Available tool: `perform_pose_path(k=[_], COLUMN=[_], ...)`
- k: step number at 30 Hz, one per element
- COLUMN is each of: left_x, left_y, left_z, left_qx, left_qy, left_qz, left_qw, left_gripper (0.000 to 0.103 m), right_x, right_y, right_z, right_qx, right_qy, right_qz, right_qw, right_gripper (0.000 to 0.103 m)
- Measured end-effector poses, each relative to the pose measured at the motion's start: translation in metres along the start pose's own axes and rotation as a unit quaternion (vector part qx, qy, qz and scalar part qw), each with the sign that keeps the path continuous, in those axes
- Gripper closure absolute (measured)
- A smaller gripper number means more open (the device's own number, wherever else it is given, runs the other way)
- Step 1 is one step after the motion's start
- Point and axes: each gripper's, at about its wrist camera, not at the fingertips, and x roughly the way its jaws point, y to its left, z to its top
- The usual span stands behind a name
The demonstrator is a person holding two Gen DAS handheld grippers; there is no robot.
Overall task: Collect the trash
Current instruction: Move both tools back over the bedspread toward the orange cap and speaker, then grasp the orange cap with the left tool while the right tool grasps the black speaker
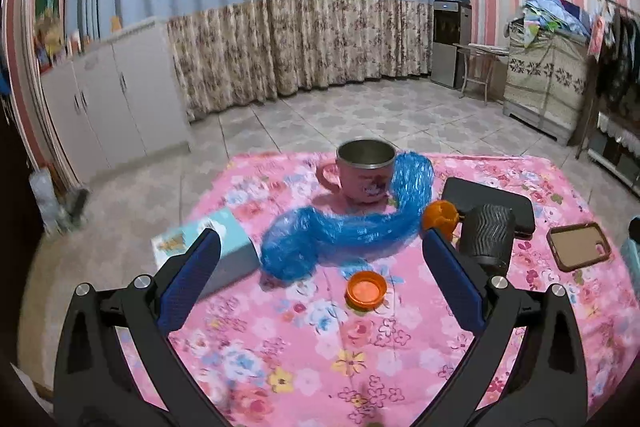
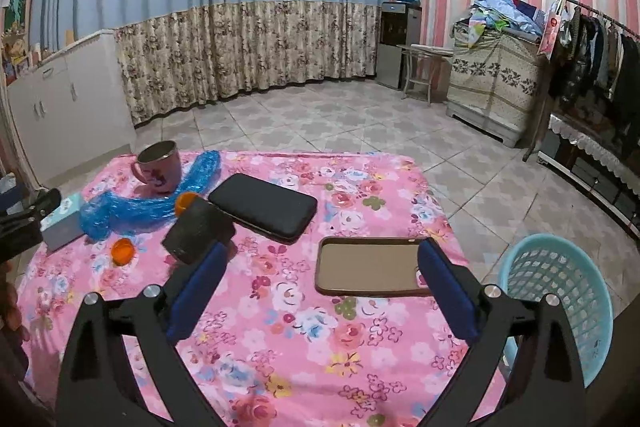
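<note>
A crumpled blue plastic bag [image 1: 348, 227] [image 2: 132, 207] lies across the pink floral tablecloth [image 1: 304, 347], in front of a pink mug [image 1: 362, 169] [image 2: 158, 165]. An orange bottle cap [image 1: 366, 289] [image 2: 122, 251] rests near it, and an orange peel-like scrap [image 1: 440, 215] [image 2: 185, 202] sits behind a black ribbed cylinder [image 1: 486, 237] [image 2: 198, 227]. My left gripper [image 1: 320, 251] is open, hovering just short of the bag and cap with nothing between its blue pads. My right gripper [image 2: 320, 259] is open too, over the cloth in front of a brown phone case [image 2: 370, 267].
A small teal box [image 1: 224, 239] [image 2: 60, 223] lies at the left, a black flat case [image 1: 488, 203] [image 2: 264, 205] mid-table. A light blue mesh basket [image 2: 560, 291] stands on the floor at the table's right. Tiled floor, cabinets and curtains lie beyond the far edge.
</note>
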Motion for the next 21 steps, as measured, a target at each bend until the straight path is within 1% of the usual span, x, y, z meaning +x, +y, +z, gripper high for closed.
perform_pose_path(k=[2, 5, 8, 10, 13, 16, 19, 21], left_x=[0.012, 0.026, 0.048, 0.061, 0.074, 0.088, 0.106, 0.116], left_y=[0.002, 0.008, 0.012, 0.012, 0.008, 0.000, -0.007, -0.011], left_z=[-0.005, -0.012, -0.020, -0.025, -0.031, -0.036, -0.040, -0.043], left_qx=[0.006, -0.003, -0.003, 0.000, -0.001, 0.000, -0.001, -0.001], left_qy=[0.013, 0.021, 0.055, 0.071, 0.089, 0.109, 0.130, 0.147], left_qz=[0.002, 0.000, -0.013, -0.011, -0.020, -0.035, -0.039, -0.045], left_qw=[0.9999, 0.9998, 0.9984, 0.9974, 0.9958, 0.9934, 0.9907, 0.9881], left_gripper=[0.005, 0.005, 0.005, 0.005, 0.005, 0.005, 0.006, 0.006], right_x=[0.008, 0.018, 0.030, 0.043, 0.053, 0.061, 0.070, 0.073], right_y=[0.000, 0.000, 0.000, -0.002, -0.004, -0.003, -0.002, -0.001], right_z=[0.000, -0.002, -0.006, -0.010, -0.014, -0.017, -0.019, -0.020], right_qx=[0.000, -0.001, 0.003, 0.017, 0.030, 0.031, 0.027, 0.031], right_qy=[0.006, 0.008, 0.018, 0.030, 0.031, 0.030, 0.035, 0.038], right_qz=[-0.002, -0.014, -0.022, -0.035, -0.044, -0.039, -0.011, -0.002], right_qw=[1.000, 1.000, 1.000, 0.999, 0.998, 0.998, 0.999, 0.999], right_gripper=[0.009, 0.009, 0.009, 0.009, 0.009, 0.009, 0.009, 0.009])
